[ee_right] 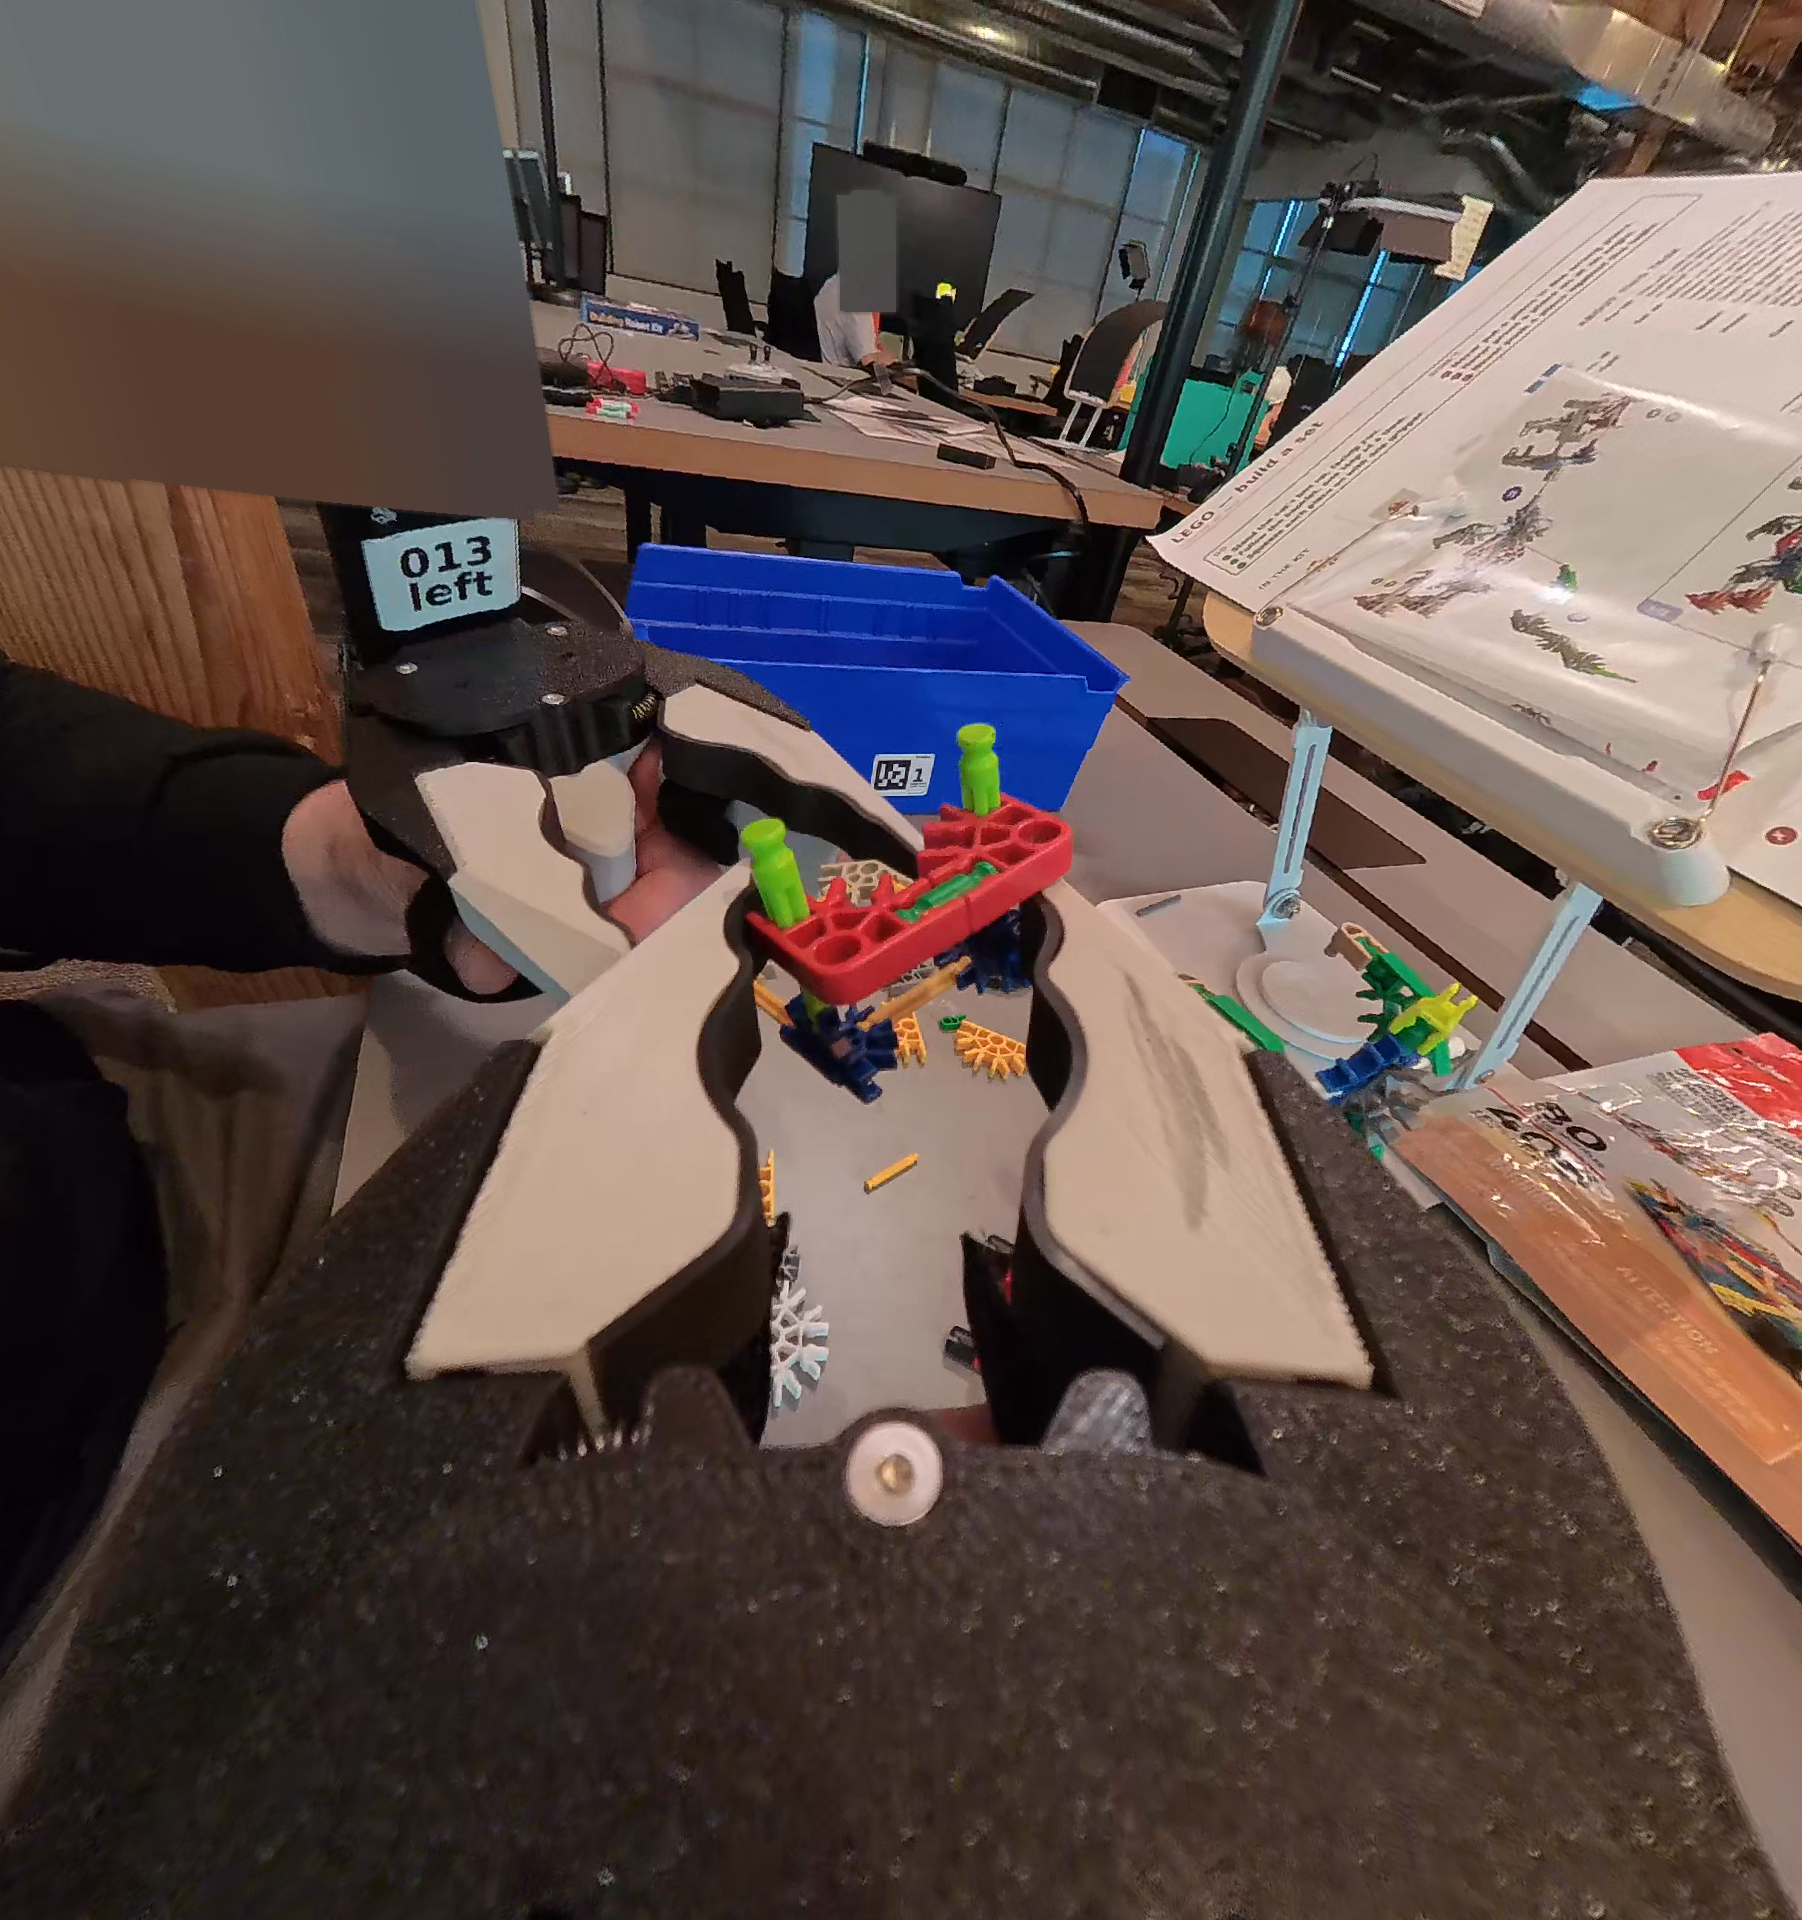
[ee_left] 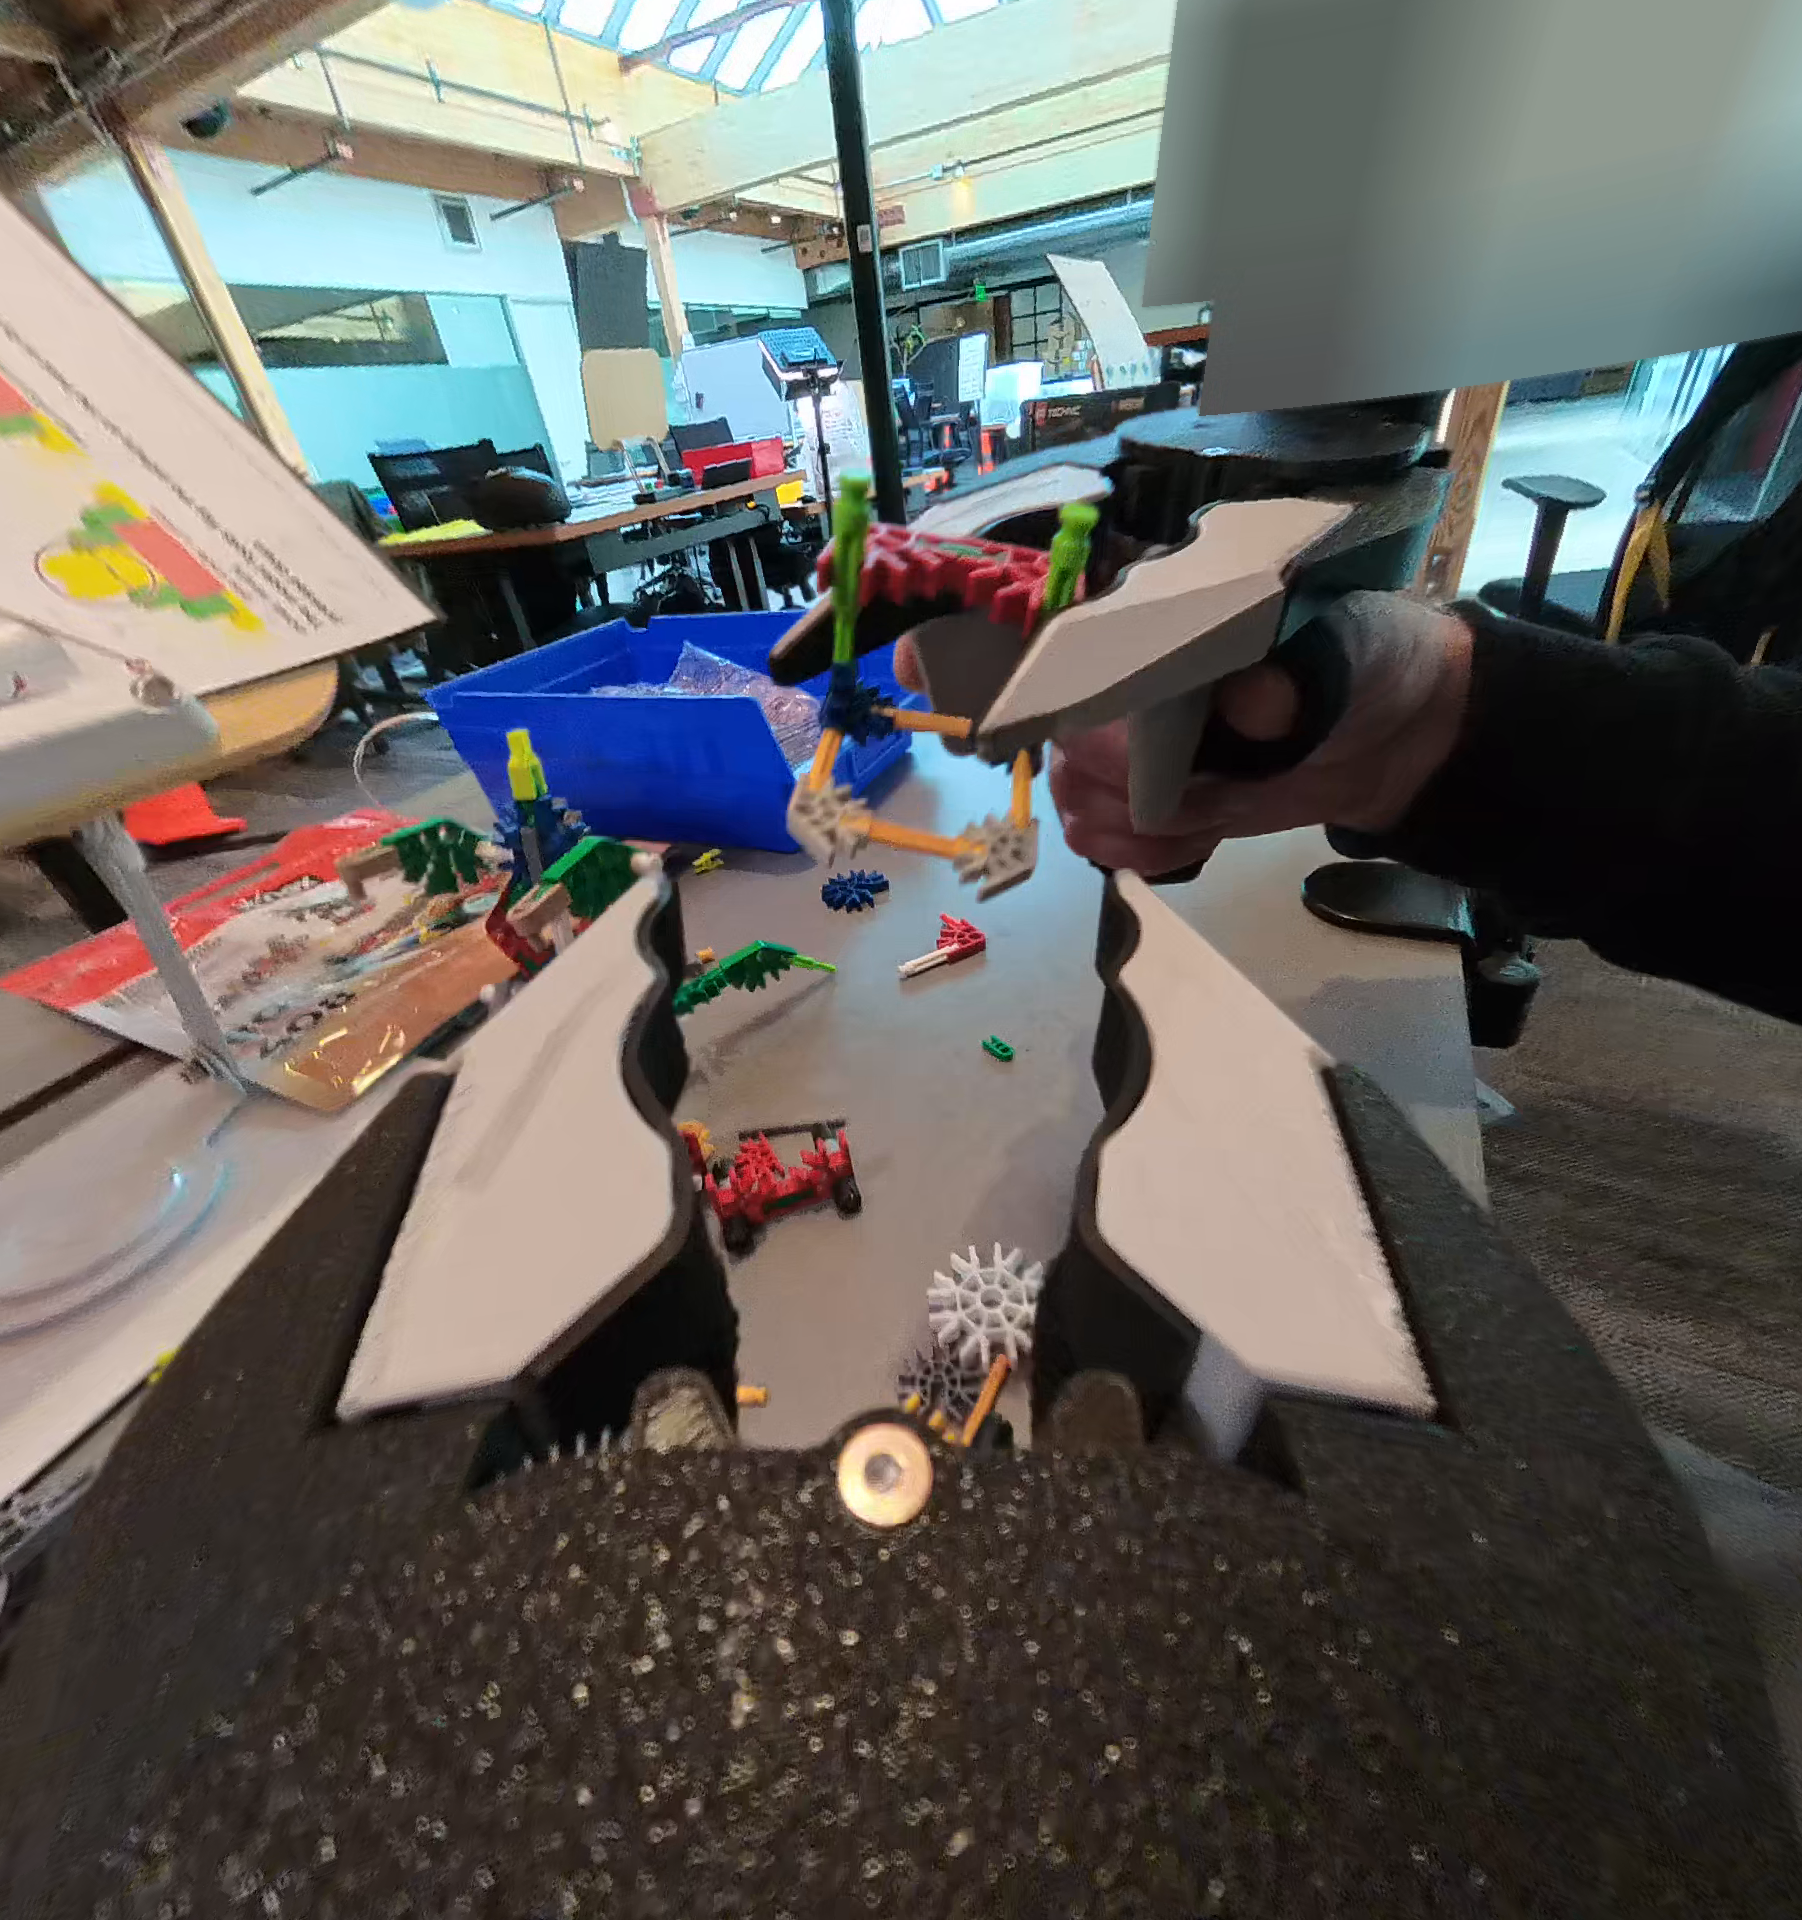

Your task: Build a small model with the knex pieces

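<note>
- The right gripper (ee_right: 892, 914) pinches a red toy frame (ee_right: 907, 894) between its tips, at 12 o'clock. Two green pegs (ee_right: 777, 873) stand up on it.
- The left gripper (ee_left: 886, 904) has its jaws wide apart and holds nothing.
- Below it, on the grey table (ee_left: 959, 1091), lie a little red car (ee_left: 777, 1179) and a white snowflake wheel (ee_left: 985, 1304).
- A blue bin (ee_left: 658, 748) sits farther off, at 11 o'clock.

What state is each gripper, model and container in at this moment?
Right gripper: shut on red assembly.
Left gripper: open, holds nothing, above the table.
Red assembly: held off the table, two green pegs upright.
Blue bin: open-topped, a clear bag inside.
Red car: on the table, between the left gripper's fingers in view.
Booklet: open, propped on a stand.
</note>
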Available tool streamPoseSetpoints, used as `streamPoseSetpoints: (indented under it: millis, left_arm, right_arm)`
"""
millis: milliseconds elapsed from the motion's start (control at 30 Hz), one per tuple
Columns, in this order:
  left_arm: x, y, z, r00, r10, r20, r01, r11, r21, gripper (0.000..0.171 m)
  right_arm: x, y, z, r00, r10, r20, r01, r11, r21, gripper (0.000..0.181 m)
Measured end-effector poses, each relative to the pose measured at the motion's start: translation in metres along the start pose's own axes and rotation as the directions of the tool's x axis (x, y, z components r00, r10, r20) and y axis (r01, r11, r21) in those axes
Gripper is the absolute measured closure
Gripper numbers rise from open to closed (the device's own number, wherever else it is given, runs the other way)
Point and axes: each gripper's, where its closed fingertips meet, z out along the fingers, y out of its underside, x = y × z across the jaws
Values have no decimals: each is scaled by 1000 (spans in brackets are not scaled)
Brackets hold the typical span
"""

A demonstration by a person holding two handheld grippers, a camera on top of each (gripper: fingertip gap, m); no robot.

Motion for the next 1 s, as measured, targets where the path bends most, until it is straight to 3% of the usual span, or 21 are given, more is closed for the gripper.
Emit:
streamPoseSetpoints:
  millis: [133,467,533,733,800,933,1000]
  left_arm:
    - [-1,-7,6,1000,23,-2,-23,1000,14,125]
    - [-21,-25,24,999,6,-47,-3,999,53,135]
    - [-30,-29,28,999,21,-36,-18,998,65,156]
    - [-55,-35,40,999,-7,-31,9,998,69,155]
    - [-64,-35,43,1000,-1,-8,2,998,68,146]
    - [-85,-31,49,997,37,65,-38,999,28,111]
    - [-90,-32,54,999,19,32,-20,1000,21,106]
  right_arm:
    - [3,-2,1,1000,12,-2,-12,1000,3,134]
    - [35,-18,0,999,-5,-34,5,1000,-3,133]
    - [44,-22,-1,999,-7,-36,8,1000,5,125]
    - [70,-28,3,999,-13,-35,13,1000,8,129]
    - [75,-28,5,1000,-8,-28,8,1000,13,129]
    - [87,-28,9,998,58,12,-58,998,35,129]
    - [92,-27,11,994,96,46,-98,994,43,129]
